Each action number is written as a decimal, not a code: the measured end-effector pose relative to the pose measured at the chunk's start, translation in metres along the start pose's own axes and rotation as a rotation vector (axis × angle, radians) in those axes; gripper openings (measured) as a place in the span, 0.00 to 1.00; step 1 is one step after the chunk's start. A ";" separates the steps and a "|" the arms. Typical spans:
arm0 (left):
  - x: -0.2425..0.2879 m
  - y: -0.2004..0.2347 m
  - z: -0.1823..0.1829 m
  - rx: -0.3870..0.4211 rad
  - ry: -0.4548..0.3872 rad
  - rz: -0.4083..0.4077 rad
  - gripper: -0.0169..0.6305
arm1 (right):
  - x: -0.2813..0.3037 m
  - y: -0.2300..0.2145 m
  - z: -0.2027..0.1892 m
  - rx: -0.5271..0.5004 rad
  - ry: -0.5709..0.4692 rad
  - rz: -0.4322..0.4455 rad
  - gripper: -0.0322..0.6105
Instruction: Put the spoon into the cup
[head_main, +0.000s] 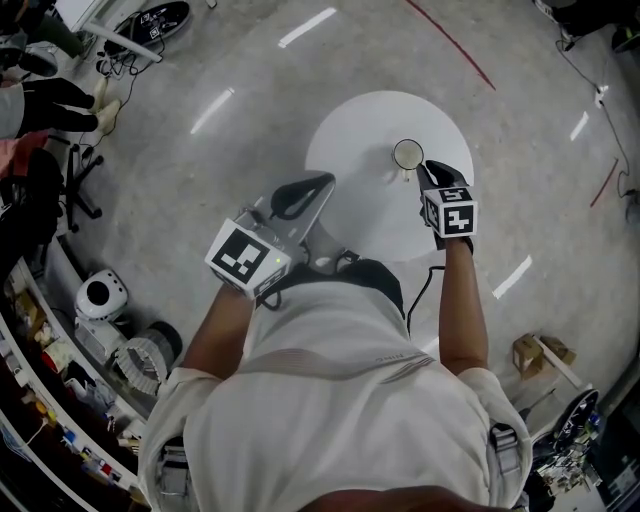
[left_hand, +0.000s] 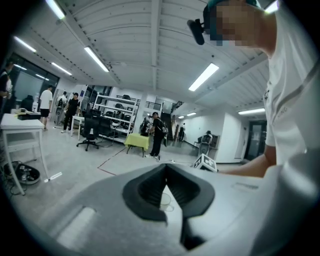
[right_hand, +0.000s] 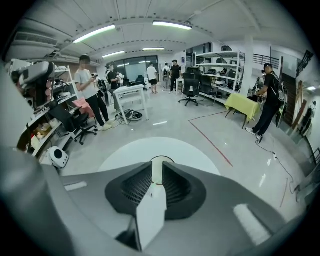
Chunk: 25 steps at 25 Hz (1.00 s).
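A clear glass cup (head_main: 407, 154) with a small handle stands on the round white table (head_main: 350, 130), toward its right side. My right gripper (head_main: 426, 170) is right beside the cup, on its near right. In the right gripper view the jaws (right_hand: 156, 169) are shut on the white spoon (right_hand: 152, 210), which runs between them toward the cup's rim (right_hand: 161, 159) just past the tips. The spoon's far end is hidden. My left gripper (head_main: 326, 181) hangs over the table's near left edge with its tips touching and nothing held. Through its jaws (left_hand: 165, 170) the cup (left_hand: 164, 199) shows some way off.
The table stands on a grey polished floor with red tape lines (head_main: 450, 42). A cluttered shelf (head_main: 60, 400) and a small white robot (head_main: 100, 296) are at the left. Office chairs, tables and several people stand farther off in the room.
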<state>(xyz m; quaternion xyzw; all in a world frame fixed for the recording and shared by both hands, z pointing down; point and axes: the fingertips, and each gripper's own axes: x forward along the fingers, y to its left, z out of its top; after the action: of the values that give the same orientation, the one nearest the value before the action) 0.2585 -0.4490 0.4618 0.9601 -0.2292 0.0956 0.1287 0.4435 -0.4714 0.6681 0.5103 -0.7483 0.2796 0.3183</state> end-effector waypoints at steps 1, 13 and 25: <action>-0.001 0.000 0.001 0.002 0.000 0.000 0.03 | -0.001 0.001 0.001 0.000 -0.005 -0.001 0.16; -0.039 0.015 0.032 0.046 -0.060 0.025 0.03 | -0.130 0.051 0.108 0.038 -0.429 -0.025 0.08; -0.073 -0.039 0.103 0.159 -0.200 -0.086 0.03 | -0.312 0.114 0.158 -0.041 -0.879 -0.142 0.06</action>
<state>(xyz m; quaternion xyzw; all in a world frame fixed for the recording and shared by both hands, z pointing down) 0.2251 -0.4154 0.3383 0.9809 -0.1913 0.0119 0.0327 0.3923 -0.3692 0.3180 0.6245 -0.7810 -0.0014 -0.0013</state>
